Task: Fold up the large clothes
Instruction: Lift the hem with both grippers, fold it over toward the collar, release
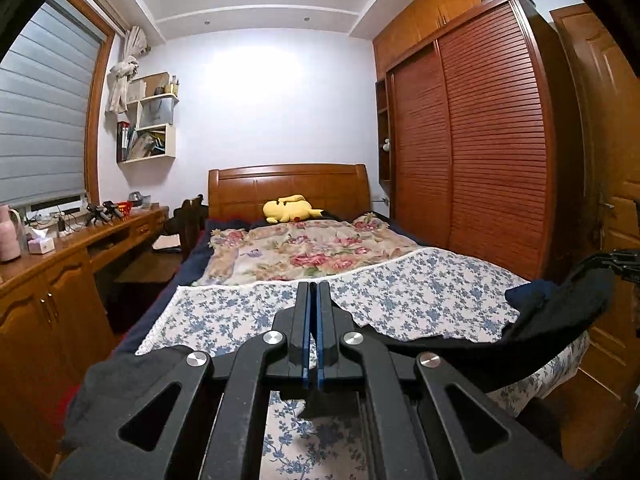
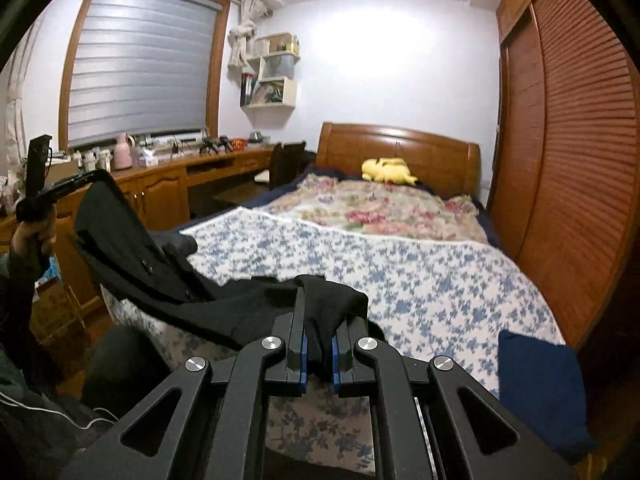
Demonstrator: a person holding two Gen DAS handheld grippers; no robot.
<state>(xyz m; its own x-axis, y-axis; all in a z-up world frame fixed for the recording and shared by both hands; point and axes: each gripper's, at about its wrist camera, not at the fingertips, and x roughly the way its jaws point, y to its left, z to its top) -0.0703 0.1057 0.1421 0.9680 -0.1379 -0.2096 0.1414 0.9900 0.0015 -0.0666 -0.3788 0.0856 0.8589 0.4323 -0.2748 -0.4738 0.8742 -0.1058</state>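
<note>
A large black garment (image 1: 460, 354) hangs stretched between my two grippers above the foot of the bed. My left gripper (image 1: 314, 292) is shut, with the black cloth pinched low between its blue pads. My right gripper (image 2: 318, 300) is shut on a bunched fold of the same garment (image 2: 328, 312). In the right wrist view the left gripper (image 2: 96, 188) is up at the left, with the cloth sagging down from it. In the left wrist view the right gripper (image 1: 616, 258) holds the far end at the right edge.
The bed has a blue-flowered sheet (image 1: 400, 300) (image 2: 400, 272) and a rose-patterned blanket (image 1: 312, 248). A yellow plush toy (image 1: 290, 208) lies by the headboard. A wooden desk (image 1: 60, 256) stands left, a slatted wardrobe (image 1: 480, 152) right. A dark blue cloth (image 2: 536, 380) lies on the bed corner.
</note>
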